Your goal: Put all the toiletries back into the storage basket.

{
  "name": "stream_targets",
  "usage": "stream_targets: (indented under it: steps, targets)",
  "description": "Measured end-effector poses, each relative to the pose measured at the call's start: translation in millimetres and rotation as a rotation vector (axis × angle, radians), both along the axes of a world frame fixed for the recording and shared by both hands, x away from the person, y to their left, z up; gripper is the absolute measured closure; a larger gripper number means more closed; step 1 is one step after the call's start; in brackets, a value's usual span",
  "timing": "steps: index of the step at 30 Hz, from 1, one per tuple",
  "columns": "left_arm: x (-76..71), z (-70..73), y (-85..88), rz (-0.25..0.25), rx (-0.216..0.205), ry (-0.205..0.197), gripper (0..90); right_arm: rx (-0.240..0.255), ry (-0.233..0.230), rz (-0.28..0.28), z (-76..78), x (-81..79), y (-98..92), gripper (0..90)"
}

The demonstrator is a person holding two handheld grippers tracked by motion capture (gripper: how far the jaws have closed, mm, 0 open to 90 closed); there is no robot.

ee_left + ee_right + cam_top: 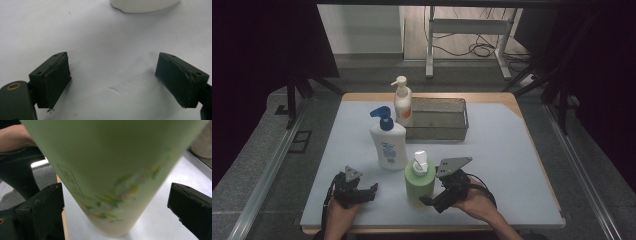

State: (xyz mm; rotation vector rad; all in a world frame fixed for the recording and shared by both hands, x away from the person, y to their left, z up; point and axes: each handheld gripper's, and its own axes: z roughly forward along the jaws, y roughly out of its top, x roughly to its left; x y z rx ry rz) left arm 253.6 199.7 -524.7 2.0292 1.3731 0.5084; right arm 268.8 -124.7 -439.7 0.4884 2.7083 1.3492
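— What colour is the bottle point(110, 170) between the right gripper point(117, 207)'s black jaws?

— Pale green, with a small print of green leaves and yellow-orange flecks low on its side, and a white pump point(420, 161) on top.

— And ahead of the left gripper point(112, 82)'s jaws?

— A white bottle point(387, 146) with a blue pump and a blue label. Beyond it stands a cream bottle point(402, 104) with an orange patch, beside a grey basket point(438, 120). The table point(502, 150) is pale blue-grey.

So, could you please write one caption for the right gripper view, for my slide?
Open right hand-held gripper straddles the green pump bottle on the table, jaws apart from its sides.
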Motion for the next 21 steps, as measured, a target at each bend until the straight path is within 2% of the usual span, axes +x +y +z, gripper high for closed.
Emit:
stream_targets:
  steps: [16, 21]
  targets:
    - [0.0, 0.0, 0.1, 0.0, 0.0, 0.0, 12.1, -0.014, -0.037, 0.015, -0.1, 0.8, 21.6, 3.5]
    - [0.0, 0.0, 0.0, 0.0, 0.0, 0.0, 12.1, -0.001, -0.046, 0.008, 1.0, 1.2, 22.3, 8.6]
